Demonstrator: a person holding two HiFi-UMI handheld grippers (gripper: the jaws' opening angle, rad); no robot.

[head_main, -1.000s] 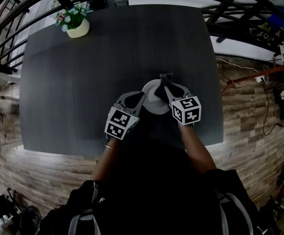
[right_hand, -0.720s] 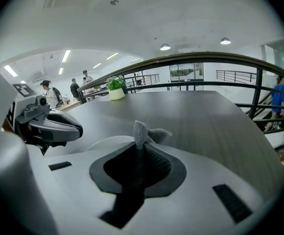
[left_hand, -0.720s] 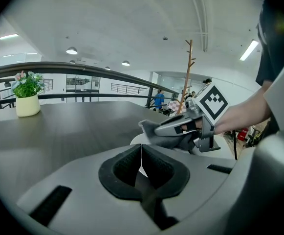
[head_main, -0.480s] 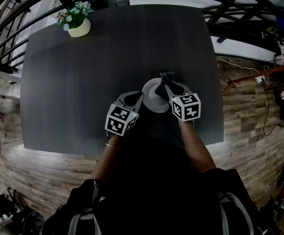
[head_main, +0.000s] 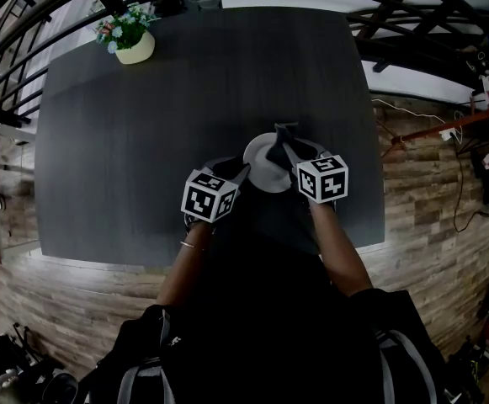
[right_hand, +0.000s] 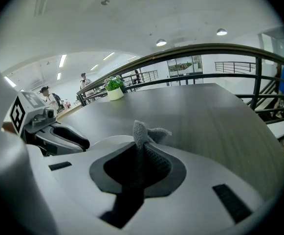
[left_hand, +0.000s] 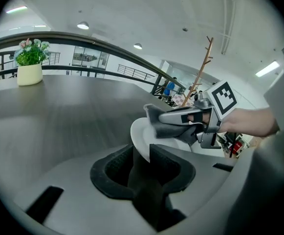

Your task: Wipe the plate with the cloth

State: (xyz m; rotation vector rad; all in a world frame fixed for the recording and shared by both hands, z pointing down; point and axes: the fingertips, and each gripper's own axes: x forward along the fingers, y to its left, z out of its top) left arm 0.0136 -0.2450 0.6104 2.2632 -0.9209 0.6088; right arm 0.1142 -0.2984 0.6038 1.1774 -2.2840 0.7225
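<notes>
Left tool (left_hand: 142,154) has sunk, jaws just opened — plate (left_hand: 139,131) rim between them.

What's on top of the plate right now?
A grey cloth, pinched in the right gripper, sits over the far right part of the plate. The near left part shows bare white. The plate surface beneath the cloth and gripper is covered.
</notes>
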